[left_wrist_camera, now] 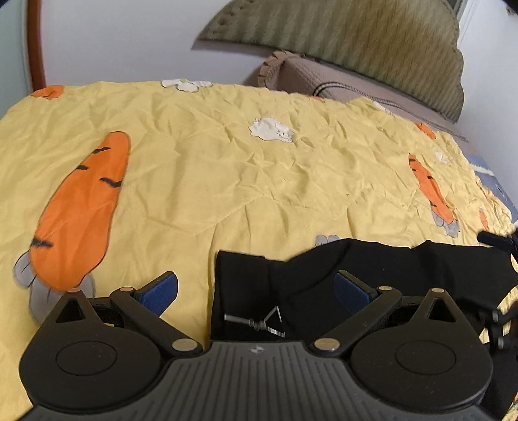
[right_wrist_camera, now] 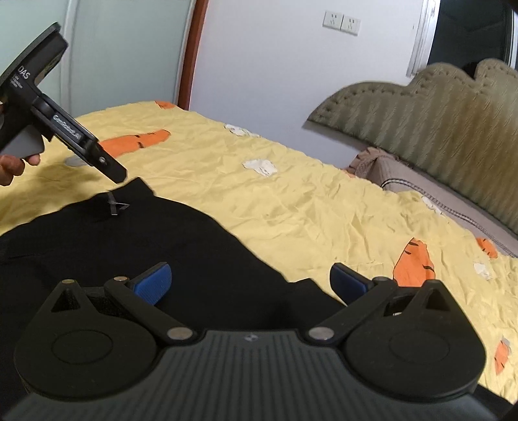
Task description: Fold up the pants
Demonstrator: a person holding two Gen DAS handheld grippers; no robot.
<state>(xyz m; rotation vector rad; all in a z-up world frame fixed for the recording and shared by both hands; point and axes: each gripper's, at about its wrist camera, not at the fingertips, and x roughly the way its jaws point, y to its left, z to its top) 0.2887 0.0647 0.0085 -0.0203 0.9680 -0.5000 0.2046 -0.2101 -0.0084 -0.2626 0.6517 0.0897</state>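
Black pants point(left_wrist_camera: 323, 275) lie flat on a yellow quilt with carrot prints point(left_wrist_camera: 226, 168). A small metal clasp point(left_wrist_camera: 259, 324) shows on the fabric near one corner. My left gripper point(left_wrist_camera: 255, 288) is open, just above that corner of the pants, one blue pad over the quilt and one over the cloth. In the right wrist view the pants point(right_wrist_camera: 145, 239) spread to the left. My right gripper point(right_wrist_camera: 251, 285) is open above their right edge. The left gripper point(right_wrist_camera: 81, 139) also shows there, over the far corner by the clasp point(right_wrist_camera: 116, 205).
The quilt point(right_wrist_camera: 323, 210) covers a bed. A padded olive headboard point(right_wrist_camera: 437, 110) and a brown pillow point(right_wrist_camera: 388, 168) stand at the far right. White wall with sockets point(right_wrist_camera: 341, 21) and a red-brown door frame point(right_wrist_camera: 194, 55) lie behind. A blue item point(left_wrist_camera: 492, 184) sits at the bed's right edge.
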